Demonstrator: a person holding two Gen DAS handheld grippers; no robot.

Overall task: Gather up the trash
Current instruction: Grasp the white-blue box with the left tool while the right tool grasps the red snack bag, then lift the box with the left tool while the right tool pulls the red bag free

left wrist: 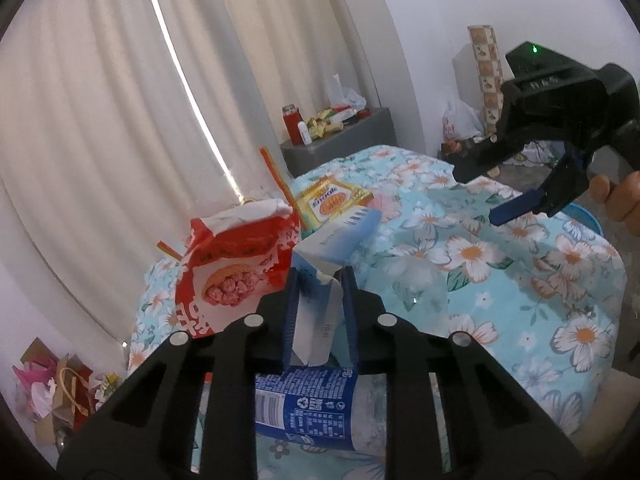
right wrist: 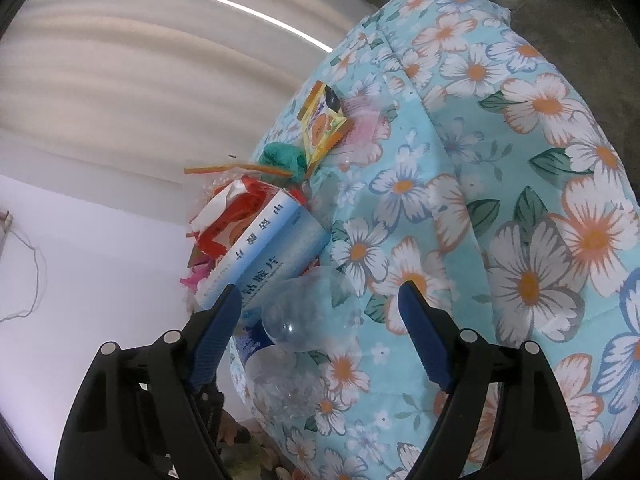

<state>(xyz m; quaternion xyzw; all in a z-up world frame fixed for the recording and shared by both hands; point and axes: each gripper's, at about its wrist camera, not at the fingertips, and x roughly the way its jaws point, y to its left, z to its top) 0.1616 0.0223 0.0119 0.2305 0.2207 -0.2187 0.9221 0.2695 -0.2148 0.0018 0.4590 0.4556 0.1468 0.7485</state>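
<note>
The left tool [left wrist: 320, 280] pinches a blue-and-white carton [left wrist: 334, 240] above the floral bed [left wrist: 520, 280]; only that view shows the labelled bottle [left wrist: 308, 408]. The right tool [right wrist: 320, 296], wide open and empty, frames 1 clear bottle [right wrist: 312, 312].

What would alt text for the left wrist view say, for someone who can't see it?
The left tongs pinch a white-and-blue box above a flowered cloth, with a red snack bag to its left and a blue-labelled bottle below. At upper right, a hand holds the right tongs open.
</note>
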